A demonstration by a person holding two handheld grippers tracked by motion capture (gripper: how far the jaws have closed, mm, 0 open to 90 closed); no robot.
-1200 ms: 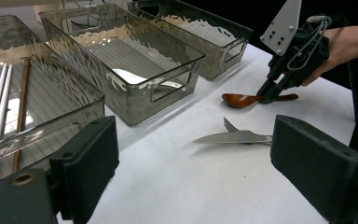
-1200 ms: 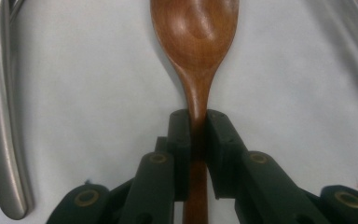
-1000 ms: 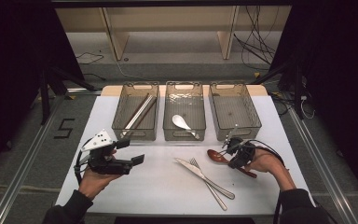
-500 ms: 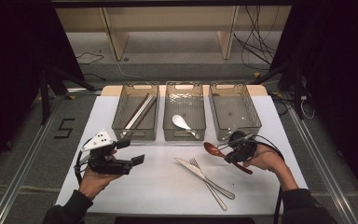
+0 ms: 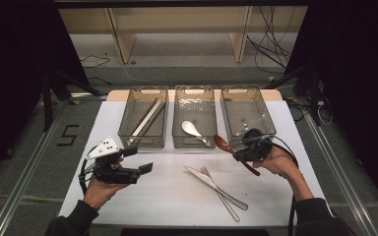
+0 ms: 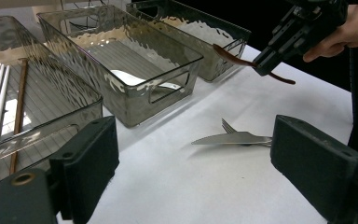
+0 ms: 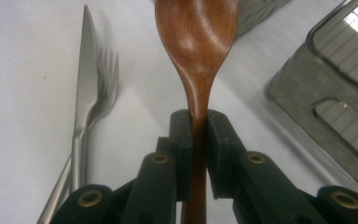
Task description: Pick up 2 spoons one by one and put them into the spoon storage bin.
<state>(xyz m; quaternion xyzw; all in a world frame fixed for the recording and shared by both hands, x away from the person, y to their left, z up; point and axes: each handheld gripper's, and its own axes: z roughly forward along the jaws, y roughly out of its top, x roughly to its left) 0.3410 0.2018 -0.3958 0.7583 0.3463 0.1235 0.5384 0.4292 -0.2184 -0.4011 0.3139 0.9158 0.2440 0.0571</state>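
Observation:
My right gripper [image 5: 239,153] [image 7: 198,122] is shut on the neck of a brown wooden spoon [image 5: 221,142] [image 7: 198,37] and holds it above the table, in front of the right clear bin [image 5: 271,123]. The spoon's bowl points toward the middle bin [image 5: 175,118], where a white spoon [image 5: 191,128] lies. In the left gripper view the brown spoon [image 6: 233,57] hangs in the far gripper [image 6: 279,44]. My left gripper [image 5: 139,159] [image 6: 196,172] stands open at the left with nothing between its jaws. A knife [image 5: 211,183] [image 7: 85,84] and a fork [image 5: 221,196] [image 7: 103,84] lie crossed on the white table.
The left bin [image 5: 124,123] holds chopsticks [image 5: 146,118] [image 6: 0,107]. The three bins stand side by side along the table's far edge. A corner of a bin [image 7: 335,93] is close on the right in the right gripper view.
My right gripper has lifted the brown spoon off the table and carried it a little toward the bins. The left gripper has stayed where it was.

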